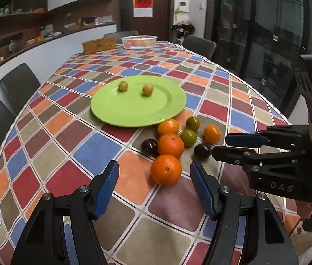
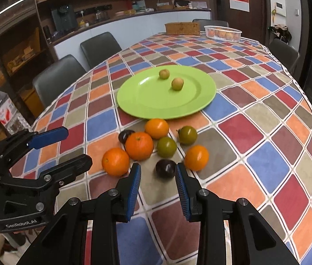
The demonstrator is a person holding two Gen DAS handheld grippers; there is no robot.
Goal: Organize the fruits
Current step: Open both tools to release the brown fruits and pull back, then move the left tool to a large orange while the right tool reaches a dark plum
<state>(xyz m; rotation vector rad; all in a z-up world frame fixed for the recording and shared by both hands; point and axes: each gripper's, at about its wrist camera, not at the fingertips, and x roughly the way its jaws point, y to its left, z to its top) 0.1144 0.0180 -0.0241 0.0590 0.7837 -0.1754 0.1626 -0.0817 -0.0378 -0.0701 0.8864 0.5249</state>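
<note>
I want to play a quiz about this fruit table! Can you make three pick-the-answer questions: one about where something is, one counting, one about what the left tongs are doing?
1. Where are the two small round yellow-brown fruits?
A. on the round green plate
B. in the tongs
C. on the floor

2. How many round orange fruits lie on the checked tablecloth?
A. two
B. four
C. six

3. What are the left tongs doing?
A. squeezing a fruit
B. open, holding nothing
C. shut tight

Answers:
1 A, both sit on the plate.
2 B, three are bunched together and one sits apart.
3 B, the blue pads stand apart and touch nothing.
</note>
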